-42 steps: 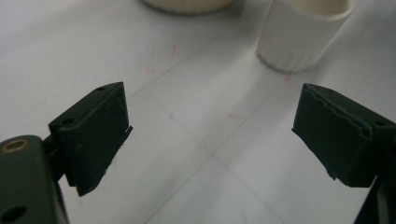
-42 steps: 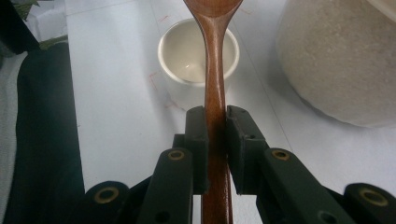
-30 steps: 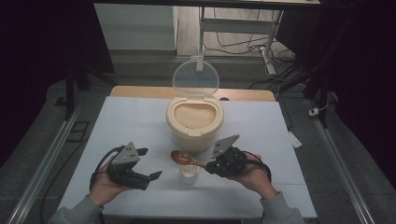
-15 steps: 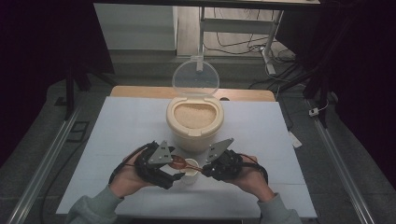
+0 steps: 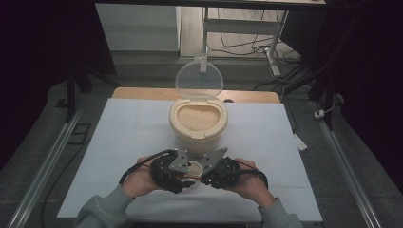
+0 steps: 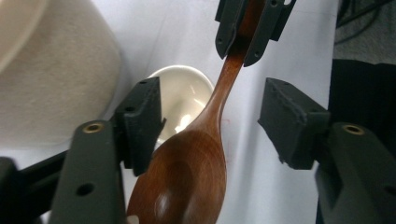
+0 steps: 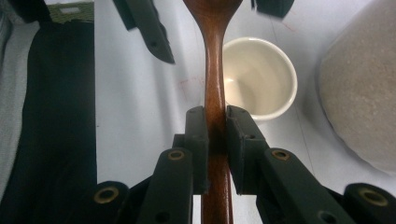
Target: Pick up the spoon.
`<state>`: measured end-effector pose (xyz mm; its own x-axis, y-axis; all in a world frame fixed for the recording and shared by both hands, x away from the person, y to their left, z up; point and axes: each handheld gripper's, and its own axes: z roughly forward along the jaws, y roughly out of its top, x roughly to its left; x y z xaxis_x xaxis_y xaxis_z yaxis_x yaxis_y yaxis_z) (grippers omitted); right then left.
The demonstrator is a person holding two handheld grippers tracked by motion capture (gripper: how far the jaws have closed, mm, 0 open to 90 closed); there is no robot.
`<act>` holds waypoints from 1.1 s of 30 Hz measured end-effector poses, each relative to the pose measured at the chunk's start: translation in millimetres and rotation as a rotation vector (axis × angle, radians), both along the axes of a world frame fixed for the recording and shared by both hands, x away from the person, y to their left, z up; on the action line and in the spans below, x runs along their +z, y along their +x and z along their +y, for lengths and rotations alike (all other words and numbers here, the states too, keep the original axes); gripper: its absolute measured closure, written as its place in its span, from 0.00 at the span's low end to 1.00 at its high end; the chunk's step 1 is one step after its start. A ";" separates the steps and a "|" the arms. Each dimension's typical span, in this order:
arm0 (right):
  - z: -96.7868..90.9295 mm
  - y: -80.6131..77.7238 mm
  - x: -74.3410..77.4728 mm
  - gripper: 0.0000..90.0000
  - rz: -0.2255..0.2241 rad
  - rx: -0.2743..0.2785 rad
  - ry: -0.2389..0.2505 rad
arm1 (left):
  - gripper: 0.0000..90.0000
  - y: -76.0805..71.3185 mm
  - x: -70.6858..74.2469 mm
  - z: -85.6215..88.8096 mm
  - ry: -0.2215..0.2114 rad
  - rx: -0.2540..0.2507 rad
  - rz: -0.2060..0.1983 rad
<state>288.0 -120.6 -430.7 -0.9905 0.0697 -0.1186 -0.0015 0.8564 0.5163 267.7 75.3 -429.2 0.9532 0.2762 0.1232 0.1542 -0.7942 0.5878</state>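
A brown wooden spoon [image 7: 212, 56] is held level just above a small white cup [image 7: 261, 79]. My right gripper [image 7: 215, 140] is shut on the spoon's handle. My left gripper [image 6: 215, 119] faces it from the other side. Its jaws have just been closing and now stand on either side of the spoon's neck [image 6: 219, 93], with a gap to the right pad [image 6: 289, 121], so it is open. In the high view both grippers [image 5: 183, 176] [image 5: 211, 176] meet over the cup [image 5: 194, 167], near the table's front edge.
A cream rice container [image 5: 198, 121] full of grains stands just behind the cup, its clear lid [image 5: 199, 80] hinged up. The white table top [image 5: 123, 133] spreads to both sides. Metal rails run along the floor left and right.
My left hand has moved right across the table to the cup and the spoon's bowl, and its jaws have narrowed. The right hand has shifted slightly left with the spoon.
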 end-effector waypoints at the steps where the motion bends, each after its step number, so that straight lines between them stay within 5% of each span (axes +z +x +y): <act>1: 0.0 0.0 0.0 0.88 0.000 0.000 0.000 | 0.47 0.7 -0.6 -0.9 0.004 -0.008 0.007; 17: 3.2 -11.1 2.8 0.88 -0.098 0.110 -0.028 | 0.80 5.2 -11.6 -11.0 0.054 -0.072 0.066; 27: 3.5 -15.4 -0.6 0.87 -0.142 0.142 -0.062 | 0.87 6.7 -18.1 -13.2 0.046 -0.104 0.095; 30: 2.3 -14.1 -0.3 0.86 -0.138 0.118 -0.039 | 0.88 7.7 -19.2 -12.8 0.036 -0.094 0.092; 31: -0.4 -11.7 2.2 0.81 -0.129 0.082 0.018 | 0.88 7.9 -19.3 -12.5 0.032 -0.088 0.087; 33: -5.9 -7.9 9.2 0.76 -0.114 0.041 0.059 | 0.88 9.1 -19.1 -10.7 0.023 -0.072 0.076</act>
<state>280.1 -126.5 -421.5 -0.9729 0.0395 -0.2279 -0.0978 0.8225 0.5602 276.8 64.7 -448.3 0.9774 0.2042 0.0554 0.1392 -0.8178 0.5584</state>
